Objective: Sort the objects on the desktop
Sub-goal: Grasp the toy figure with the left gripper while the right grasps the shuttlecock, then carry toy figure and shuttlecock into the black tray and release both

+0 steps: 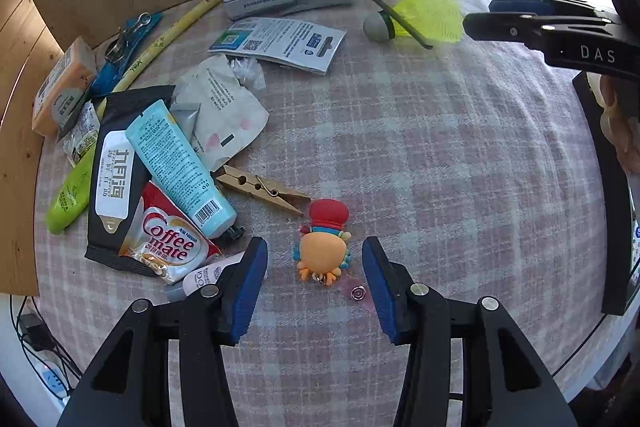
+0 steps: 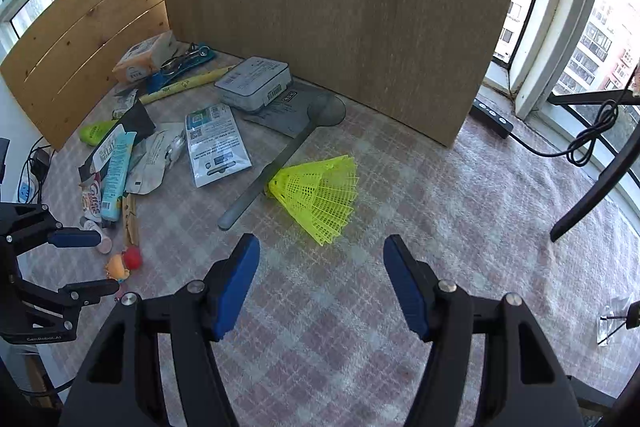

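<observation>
Crab toy [image 1: 323, 251] on checked cloth [image 1: 440, 155] between parted left gripper [image 1: 315, 259] pads, untouched; right gripper [image 2: 321, 255] spread wide near shuttlecock [image 2: 320, 195].

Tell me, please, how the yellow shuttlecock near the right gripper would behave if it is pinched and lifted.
The yellow shuttlecock looks very light: its skirt is thin open mesh. That mesh would probably flex under the pads, so a hard squeeze may deform it. It lies on its side with a rounded head, so a nudge would likely make it roll in a curve.
</observation>
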`<state>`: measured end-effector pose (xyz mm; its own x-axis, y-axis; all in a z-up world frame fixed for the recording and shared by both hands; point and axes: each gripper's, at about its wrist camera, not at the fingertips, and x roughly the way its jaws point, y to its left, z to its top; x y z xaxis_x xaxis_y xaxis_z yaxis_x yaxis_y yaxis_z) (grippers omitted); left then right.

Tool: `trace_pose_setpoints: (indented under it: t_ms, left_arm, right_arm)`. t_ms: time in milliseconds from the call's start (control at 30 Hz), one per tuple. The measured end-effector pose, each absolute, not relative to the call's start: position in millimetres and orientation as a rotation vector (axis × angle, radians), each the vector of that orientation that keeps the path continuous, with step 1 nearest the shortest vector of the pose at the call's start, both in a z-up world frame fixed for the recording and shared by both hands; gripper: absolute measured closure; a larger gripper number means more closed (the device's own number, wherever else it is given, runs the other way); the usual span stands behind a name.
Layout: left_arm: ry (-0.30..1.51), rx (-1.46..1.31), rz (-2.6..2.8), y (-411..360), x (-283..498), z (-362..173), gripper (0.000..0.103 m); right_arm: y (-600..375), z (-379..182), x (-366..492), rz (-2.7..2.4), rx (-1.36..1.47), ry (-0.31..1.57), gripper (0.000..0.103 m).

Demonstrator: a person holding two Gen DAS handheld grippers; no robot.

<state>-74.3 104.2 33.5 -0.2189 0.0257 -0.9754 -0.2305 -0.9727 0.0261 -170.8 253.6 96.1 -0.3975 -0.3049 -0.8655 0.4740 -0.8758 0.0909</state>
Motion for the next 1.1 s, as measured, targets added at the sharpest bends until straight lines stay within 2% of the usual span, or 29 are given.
trace_pose_setpoints:
  t_ms: [167, 233, 567, 633, 700, 767, 800, 900, 1100]
  left_arm:
    - [0.212, -1.873, 2.295, 107.0, -79.4, 25.1, 0.065]
    - [0.223, -1.887, 2.282, 109.6, -81.5, 20.6, 0.073]
    - [0.164, -1.89, 2.293, 103.1, -83.2, 17.1, 0.077]
    - [0.161, -1.887, 2.299, 98.5, -83.7, 16.3, 0.077]
    - [0.155, -1.884, 2.307, 98.5, -82.2, 16.9, 0.077]
    - [0.139, -1.884, 2.315, 94.0, -85.5, 16.9, 0.077]
    - [0.126, -1.883, 2.321, 91.9, -85.4, 15.6, 0.078]
    - [0.059, -1.882, 2.322, 88.1, -80.2, 16.8, 0.078]
    - [0.002, -1.856, 2.334, 85.8, -62.5, 24.7, 0.078]
  right_arm:
    - [244.8, 84.1, -189.5, -2.254, 1.379, 0.22, 0.039]
    - [238.3, 79.2, -194.6, -2.224, 1.383, 0.212, 0.039]
    - [211.0, 60.9, -199.0, -2.162, 1.386, 0.251, 0.041]
    - [210.0, 60.0, -198.5, -2.167, 1.388, 0.245, 0.047]
    - [209.7, 58.1, -200.6, -2.169, 1.417, 0.231, 0.068]
    - [209.4, 57.7, -202.0, -2.177, 1.428, 0.216, 0.076]
    - [209.3, 58.7, -200.9, -2.181, 1.424, 0.208, 0.086]
    - [209.5, 64.6, -192.5, -2.194, 1.407, 0.185, 0.098]
    - [227.7, 79.2, -164.1, -2.241, 1.383, 0.118, 0.098]
